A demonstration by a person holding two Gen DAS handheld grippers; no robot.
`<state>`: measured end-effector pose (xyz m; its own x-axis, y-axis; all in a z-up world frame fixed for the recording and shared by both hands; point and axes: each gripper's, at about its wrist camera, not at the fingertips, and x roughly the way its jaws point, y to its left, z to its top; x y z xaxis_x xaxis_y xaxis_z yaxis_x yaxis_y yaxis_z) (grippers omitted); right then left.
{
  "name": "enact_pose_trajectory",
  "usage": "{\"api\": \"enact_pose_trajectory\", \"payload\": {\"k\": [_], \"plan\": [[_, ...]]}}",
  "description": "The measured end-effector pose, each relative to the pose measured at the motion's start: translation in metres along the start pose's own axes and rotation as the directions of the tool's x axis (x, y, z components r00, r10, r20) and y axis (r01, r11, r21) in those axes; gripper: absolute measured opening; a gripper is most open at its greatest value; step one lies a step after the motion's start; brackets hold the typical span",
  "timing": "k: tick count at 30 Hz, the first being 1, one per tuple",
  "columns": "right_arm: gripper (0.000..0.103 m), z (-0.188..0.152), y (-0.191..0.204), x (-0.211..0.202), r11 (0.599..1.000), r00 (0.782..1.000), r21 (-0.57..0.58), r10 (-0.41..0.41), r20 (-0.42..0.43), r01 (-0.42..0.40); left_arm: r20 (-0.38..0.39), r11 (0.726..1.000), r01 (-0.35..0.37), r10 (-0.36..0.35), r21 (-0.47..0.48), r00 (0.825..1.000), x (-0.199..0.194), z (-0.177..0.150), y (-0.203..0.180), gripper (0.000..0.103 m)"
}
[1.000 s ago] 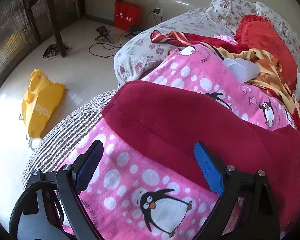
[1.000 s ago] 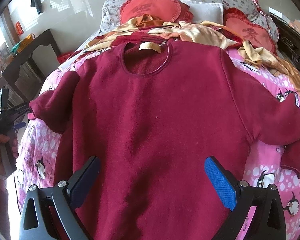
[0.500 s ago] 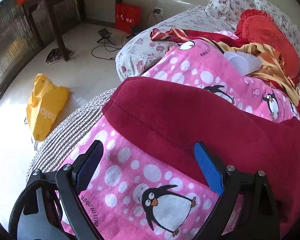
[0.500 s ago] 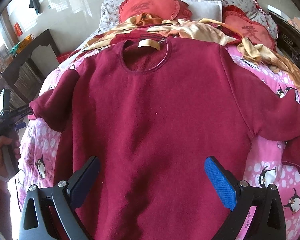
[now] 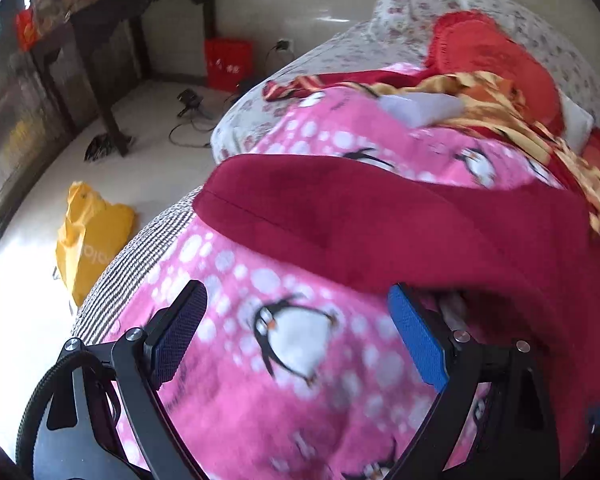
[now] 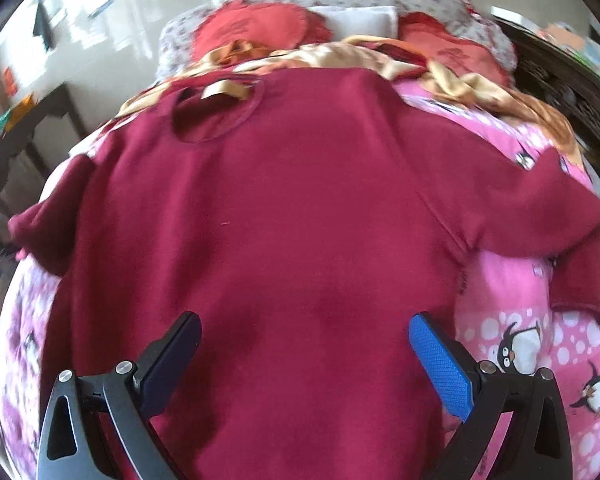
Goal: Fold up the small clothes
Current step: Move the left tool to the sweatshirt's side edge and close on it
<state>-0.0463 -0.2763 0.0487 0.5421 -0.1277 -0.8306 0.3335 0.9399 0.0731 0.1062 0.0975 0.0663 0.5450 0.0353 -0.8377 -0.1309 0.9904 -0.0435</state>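
A dark red sweater lies spread front-up on a pink penguin blanket, neck hole at the far end, sleeves out to both sides. My right gripper is open and empty, hovering over the sweater's lower body. In the left wrist view the sweater's left sleeve lies across the blanket. My left gripper is open and empty, just short of the sleeve, over the penguin print.
Red cushions, a white pillow and a yellow-red cloth lie at the bed's head. Beside the bed are a yellow bag, a dark table, a red bag and cables on the floor.
My left gripper has pulled back and down from the sleeve, so it stands over the penguin print. My right gripper has moved closer over the sweater's body. Both stay open.
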Motion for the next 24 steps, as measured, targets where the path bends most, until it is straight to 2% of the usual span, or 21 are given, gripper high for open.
{"api": "enact_pose_trajectory", "payload": {"k": [6,12,14,17,24], "plan": [[0.103,-0.001,-0.007,0.003,1.0,1.0,0.028,0.014,0.019,-0.015,0.017,0.996,0.021,-0.023,0.091,1.0,-0.02,-0.023,-0.028,0.093],[0.103,0.001,0.003,0.0,1.0,1.0,-0.001,0.017,0.021,-0.017,0.0,0.995,0.036,-0.037,0.096,0.999,-0.019,-0.025,-0.029,0.093],[0.103,0.001,0.007,-0.002,1.0,0.999,-0.009,0.025,0.021,-0.025,-0.019,0.997,0.048,-0.047,0.059,0.999,-0.013,-0.018,-0.019,0.093],[0.103,0.001,0.01,-0.003,0.999,0.999,-0.017,0.03,0.012,-0.03,-0.052,0.996,0.077,-0.08,-0.052,0.995,0.0,-0.003,0.007,0.093],[0.103,0.003,0.019,-0.002,0.998,0.999,-0.042,0.044,-0.001,-0.044,-0.096,0.966,0.109,-0.135,-0.233,0.986,0.043,0.033,0.048,0.093]]}}
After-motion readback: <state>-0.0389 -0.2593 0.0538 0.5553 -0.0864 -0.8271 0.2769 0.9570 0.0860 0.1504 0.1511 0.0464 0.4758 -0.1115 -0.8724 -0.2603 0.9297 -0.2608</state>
